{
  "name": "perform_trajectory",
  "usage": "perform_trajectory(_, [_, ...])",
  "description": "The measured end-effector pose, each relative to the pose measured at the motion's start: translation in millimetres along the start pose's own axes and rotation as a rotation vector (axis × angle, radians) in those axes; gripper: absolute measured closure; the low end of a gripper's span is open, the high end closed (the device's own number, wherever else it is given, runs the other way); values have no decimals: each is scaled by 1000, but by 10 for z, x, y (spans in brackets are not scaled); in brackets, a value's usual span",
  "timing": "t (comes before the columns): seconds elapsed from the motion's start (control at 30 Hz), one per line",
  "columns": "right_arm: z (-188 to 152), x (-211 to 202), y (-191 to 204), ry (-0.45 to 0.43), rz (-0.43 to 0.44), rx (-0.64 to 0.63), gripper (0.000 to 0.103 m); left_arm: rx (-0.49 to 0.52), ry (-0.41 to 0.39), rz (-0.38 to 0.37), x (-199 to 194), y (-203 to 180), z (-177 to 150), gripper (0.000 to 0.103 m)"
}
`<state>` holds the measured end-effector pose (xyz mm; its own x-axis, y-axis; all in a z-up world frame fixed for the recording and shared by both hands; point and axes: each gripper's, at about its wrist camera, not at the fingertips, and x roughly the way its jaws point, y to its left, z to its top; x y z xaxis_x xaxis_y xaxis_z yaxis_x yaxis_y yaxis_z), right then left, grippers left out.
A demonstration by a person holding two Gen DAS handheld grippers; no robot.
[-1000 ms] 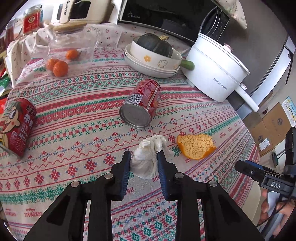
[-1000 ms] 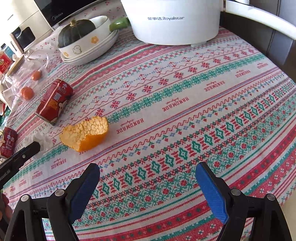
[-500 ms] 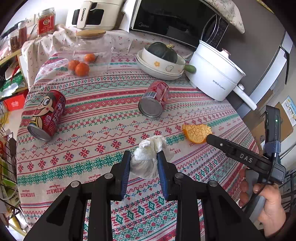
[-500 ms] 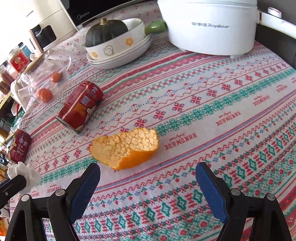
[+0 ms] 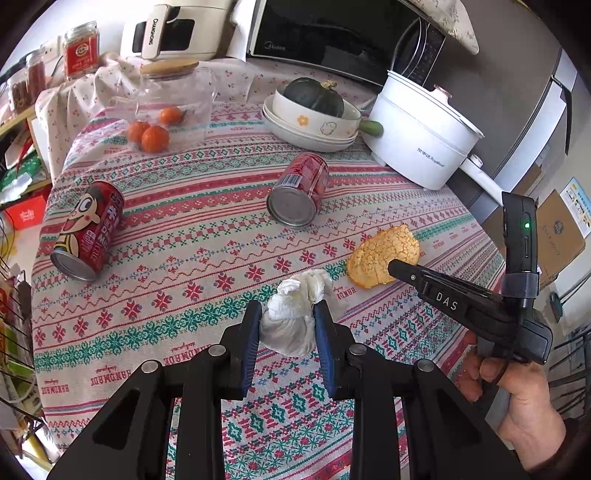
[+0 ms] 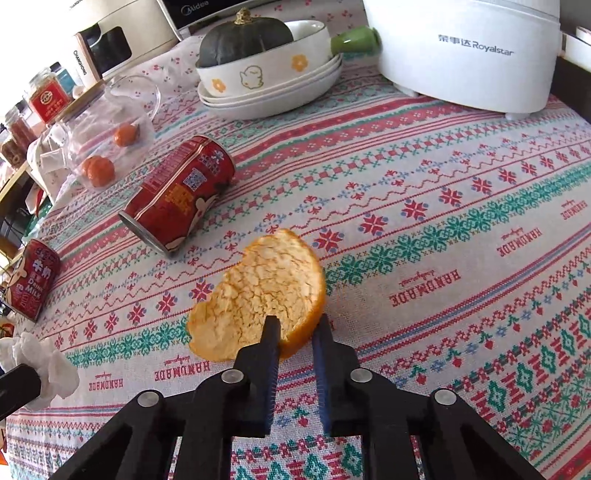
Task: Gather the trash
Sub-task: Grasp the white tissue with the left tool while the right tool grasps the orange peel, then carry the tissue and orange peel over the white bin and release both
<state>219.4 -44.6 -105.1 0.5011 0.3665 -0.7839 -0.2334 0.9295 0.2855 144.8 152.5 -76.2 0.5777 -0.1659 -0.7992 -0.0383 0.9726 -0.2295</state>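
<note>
My left gripper (image 5: 287, 314) is shut on a crumpled white tissue (image 5: 291, 317) and holds it above the patterned tablecloth (image 5: 192, 258). The tissue also shows in the right wrist view (image 6: 40, 365). My right gripper (image 6: 295, 325) is shut on the near edge of an orange peel (image 6: 258, 288), which rests on the cloth. The peel also shows in the left wrist view (image 5: 380, 254), with the right gripper (image 5: 397, 266) at its edge. Two red drink cans lie on their sides: one in the middle (image 5: 301, 190) (image 6: 181, 192), one at the left (image 5: 88, 236) (image 6: 31, 282).
At the back stand a stack of bowls with a green squash (image 5: 314, 110), a white electric pot (image 5: 421, 136), a glass jar beside tangerines (image 5: 173, 103) and a microwave (image 5: 332, 33). The table edge runs along the right, with cardboard boxes (image 5: 557, 236) beyond.
My right gripper moved in to the orange peel and shut on its near edge. My left gripper lifted back from the table with the tissue still held.
</note>
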Motion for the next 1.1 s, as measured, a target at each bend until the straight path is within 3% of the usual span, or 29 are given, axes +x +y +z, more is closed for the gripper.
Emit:
perform_trajectory(0.3, [25,-355,-148,-15,-19,-17,96,22,3,-30,-59,-161,-84,73])
perform_trajectory(1.1, [-224,-1652,-1296,-65,-127,79,96,179,29,-168,-69,-1266,-359,73])
